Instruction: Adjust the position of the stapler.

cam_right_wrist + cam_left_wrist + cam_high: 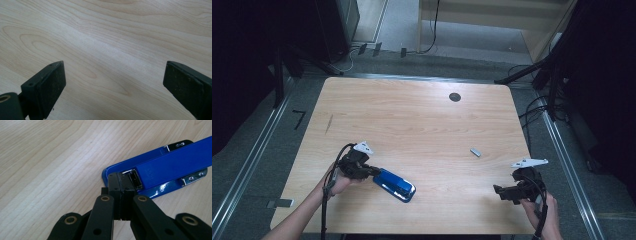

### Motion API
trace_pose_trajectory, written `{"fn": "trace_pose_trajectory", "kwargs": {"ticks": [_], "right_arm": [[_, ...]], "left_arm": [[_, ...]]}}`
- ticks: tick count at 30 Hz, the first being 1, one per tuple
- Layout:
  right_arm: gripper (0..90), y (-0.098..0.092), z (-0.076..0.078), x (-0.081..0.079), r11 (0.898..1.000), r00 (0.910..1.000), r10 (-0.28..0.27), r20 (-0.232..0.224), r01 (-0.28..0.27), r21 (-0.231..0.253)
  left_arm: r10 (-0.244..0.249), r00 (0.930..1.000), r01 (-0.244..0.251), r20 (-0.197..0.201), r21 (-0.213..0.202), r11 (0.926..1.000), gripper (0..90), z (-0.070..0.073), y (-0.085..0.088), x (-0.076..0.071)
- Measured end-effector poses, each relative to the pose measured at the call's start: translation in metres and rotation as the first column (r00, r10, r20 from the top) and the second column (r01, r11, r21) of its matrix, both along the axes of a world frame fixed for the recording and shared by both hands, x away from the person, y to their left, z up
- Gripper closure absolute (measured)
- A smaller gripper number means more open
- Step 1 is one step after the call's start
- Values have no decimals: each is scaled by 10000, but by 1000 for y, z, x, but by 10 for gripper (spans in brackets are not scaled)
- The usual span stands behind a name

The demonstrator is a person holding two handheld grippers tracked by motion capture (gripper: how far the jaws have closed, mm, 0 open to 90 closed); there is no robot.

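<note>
1. High view puts the blue stapler [395, 184] flat on the table [412, 120] at about 7 o'clock, close to the near edge, its length running from 10 toward 4.
2. Your left claw [374, 171] has its jaws pressed together with nothing between them; in the left gripper view the tips [120, 185] sit against the stapler's metal nose [135, 178], touching or just short of it. I judge this a nudge or a positioning step, with no grip taken.
3. Your right claw [498, 190] waits at 5 o'clock with jaws spread wide and empty; the right gripper view looks along them at bare wood [112, 50].
4. A small grey metal piece [475, 152] lies at 4 o'clock, well apart from the stapler, untouched.
5. Room: wide bare wood from 9 through 3 o'clock; only a dark grommet hole [455, 97] at 1. Toward 6 the edge is near, so push away from yourself.
</note>
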State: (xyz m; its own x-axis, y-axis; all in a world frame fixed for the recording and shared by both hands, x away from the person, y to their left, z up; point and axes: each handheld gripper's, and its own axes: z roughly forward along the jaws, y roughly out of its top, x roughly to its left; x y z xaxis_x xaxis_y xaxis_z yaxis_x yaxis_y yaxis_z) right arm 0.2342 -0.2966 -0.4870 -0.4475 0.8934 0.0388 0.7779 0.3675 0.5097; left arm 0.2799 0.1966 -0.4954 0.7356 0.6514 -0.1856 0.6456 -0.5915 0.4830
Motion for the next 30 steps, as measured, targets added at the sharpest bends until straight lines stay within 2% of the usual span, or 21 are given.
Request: {"fn": "trace_pose_trajectory", "kwargs": {"ticks": [17,25,30], "right_arm": [[50,15,2,-5,9990,9990,438,-18,-438,93],[56,34,3,-10,9947,9962,859,-127,-851,576],[91,59,7,-17,9829,9882,1530,-31,-1518,1042]], "left_arm": [[53,9996,-51,-271,73,10000,900,0,-19,-10],[166,9990,-166,-409,7,9999,900,0,-26,-14],[122,9987,-121,-492,36,9999,900,0,-33,-18]]}}
